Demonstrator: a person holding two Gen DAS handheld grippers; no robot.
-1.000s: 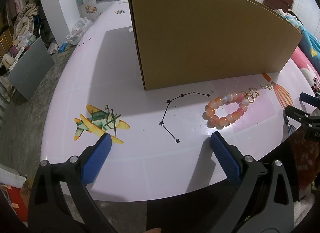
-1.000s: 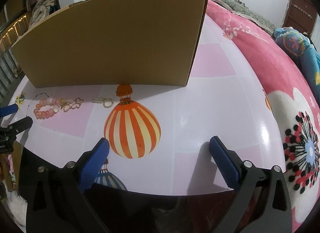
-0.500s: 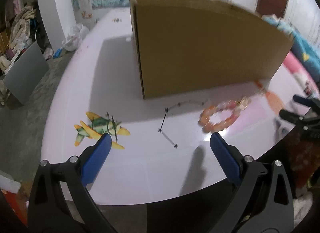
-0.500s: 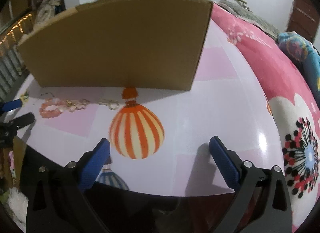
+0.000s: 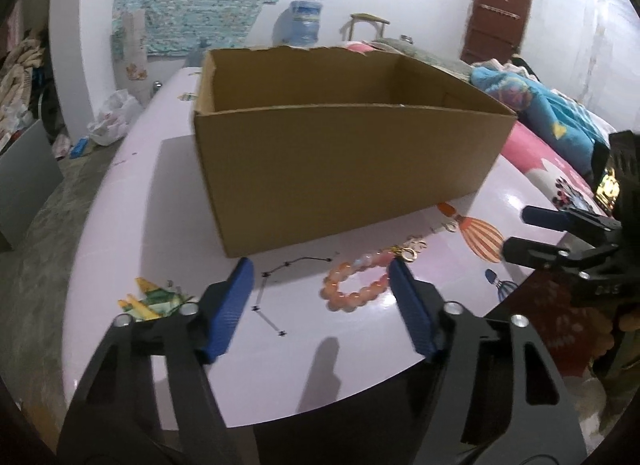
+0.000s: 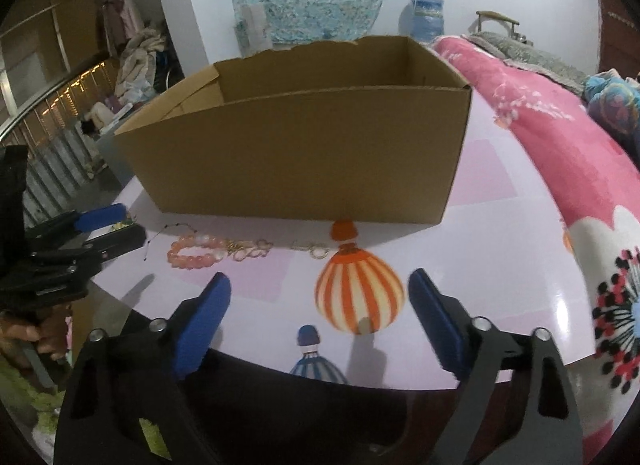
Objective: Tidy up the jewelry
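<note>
While both cameras look across the pale table (image 5: 168, 193) at the open cardboard box (image 5: 344, 177), each catches something the other misses. The left wrist view shows the left gripper (image 5: 320, 285) above the table's near edge, its jaws part-way open after just closing in, nothing between them. The peach bead bracelet (image 5: 352, 289) lies flat on the table in front of the box, appearing just beside the right blue finger, whether touching I cannot tell. Only this view shows the printed aeroplane (image 5: 152, 299) and the star-line drawing (image 5: 280, 289).

The right wrist view shows the right gripper (image 6: 320, 297), jaws fairly wide and empty (they too have just been narrowing), over the striped balloon print (image 6: 358, 293). Here the bracelet (image 6: 196, 253) sits well to the left, with its gold charm (image 6: 248, 249) trailing right, and a small separate ring piece (image 6: 314, 250) lies just beside the balloon's top. The pink blanket (image 6: 560, 153) fills the right.
</note>
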